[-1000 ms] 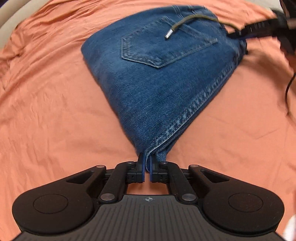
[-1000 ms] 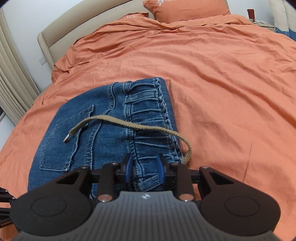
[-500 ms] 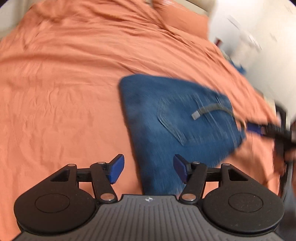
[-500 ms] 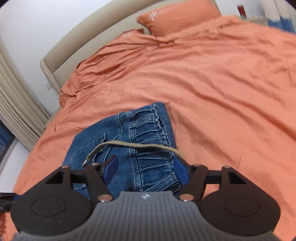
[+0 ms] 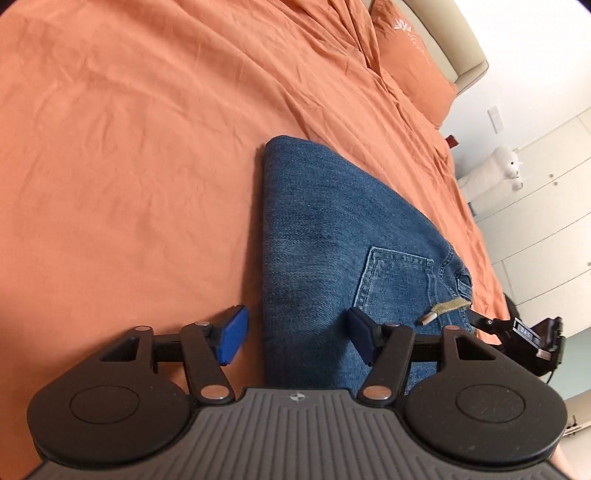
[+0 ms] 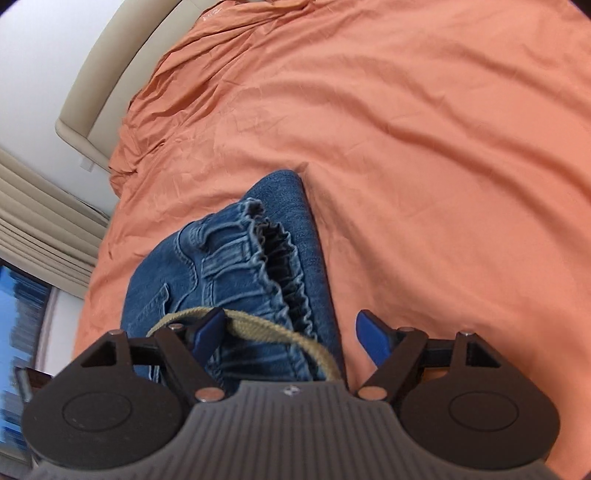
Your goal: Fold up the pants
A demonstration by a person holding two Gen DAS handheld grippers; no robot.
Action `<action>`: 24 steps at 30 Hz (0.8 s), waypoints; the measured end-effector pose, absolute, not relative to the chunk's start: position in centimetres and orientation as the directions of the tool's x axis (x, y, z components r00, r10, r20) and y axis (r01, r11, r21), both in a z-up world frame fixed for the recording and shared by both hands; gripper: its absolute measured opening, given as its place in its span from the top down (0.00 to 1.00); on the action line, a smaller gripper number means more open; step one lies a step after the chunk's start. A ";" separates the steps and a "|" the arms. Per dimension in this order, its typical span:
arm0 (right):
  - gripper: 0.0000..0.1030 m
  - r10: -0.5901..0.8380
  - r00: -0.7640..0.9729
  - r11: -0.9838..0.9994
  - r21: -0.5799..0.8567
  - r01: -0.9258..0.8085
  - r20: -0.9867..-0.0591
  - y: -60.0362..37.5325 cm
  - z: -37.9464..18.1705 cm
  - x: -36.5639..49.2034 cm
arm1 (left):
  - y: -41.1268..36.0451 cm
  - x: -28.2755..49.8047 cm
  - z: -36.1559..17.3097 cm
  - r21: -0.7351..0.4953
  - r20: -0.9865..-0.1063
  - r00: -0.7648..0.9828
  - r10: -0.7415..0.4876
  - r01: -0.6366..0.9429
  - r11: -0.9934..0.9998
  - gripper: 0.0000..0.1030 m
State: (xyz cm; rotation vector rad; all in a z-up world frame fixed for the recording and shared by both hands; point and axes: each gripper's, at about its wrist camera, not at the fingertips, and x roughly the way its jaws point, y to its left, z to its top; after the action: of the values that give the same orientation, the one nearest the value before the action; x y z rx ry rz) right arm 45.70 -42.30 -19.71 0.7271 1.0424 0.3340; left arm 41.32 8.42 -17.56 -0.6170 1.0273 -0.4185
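The blue denim pants [image 5: 332, 251] lie folded into a compact stack on the orange bedspread [image 5: 129, 147], back pocket up. A tan drawstring [image 5: 448, 306] lies across the waistband. My left gripper [image 5: 293, 334] is open above the folded edge, holding nothing. In the right wrist view the pants [image 6: 258, 266] show their elastic waistband, with the drawstring [image 6: 258, 325] across it. My right gripper [image 6: 291, 332] is open above the waistband end, holding nothing; it also shows in the left wrist view [image 5: 517, 332].
The bedspread [image 6: 406, 147] stretches wide around the pants. An orange pillow [image 5: 410, 66] and beige headboard [image 5: 443, 33] lie at the far end. White wardrobes [image 5: 546, 206] and a plush toy [image 5: 491, 173] stand beside the bed. Curtains [image 6: 37, 221] hang at left.
Both grippers have opened and let go of the pants. Both have lifted and swung away, so the pants now lie free on the bed.
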 end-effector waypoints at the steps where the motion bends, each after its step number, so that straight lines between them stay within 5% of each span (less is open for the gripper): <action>1: 0.28 0.592 0.480 0.706 0.704 0.080 -0.648 -42.4 -20.1 46.0 | 8.7 41.5 -17.8 -0.664 -0.649 0.463 -0.604 0.042 0.746 0.35; 8: 0.47 0.640 0.465 0.676 0.736 0.036 -0.611 -41.8 -21.1 47.4 | 9.4 42.5 -18.8 -0.729 -0.604 0.456 -0.654 0.015 0.684 0.56; 16: 0.69 0.540 0.482 0.800 0.599 -0.038 -0.690 -39.4 -17.8 46.8 | 7.1 41.8 -15.9 -0.612 -0.663 0.496 -0.560 0.072 0.788 0.82; 24: 0.81 0.435 0.527 0.882 0.463 -0.088 -0.730 -36.6 -11.7 45.2 | 5.5 39.6 -11.0 -0.493 -0.690 0.544 -0.477 0.129 0.860 0.88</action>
State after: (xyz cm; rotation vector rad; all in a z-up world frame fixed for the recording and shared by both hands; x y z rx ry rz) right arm 45.16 -36.55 -11.66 0.3962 0.9707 0.3223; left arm 39.57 5.52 -11.00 -0.4125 0.9314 -0.3720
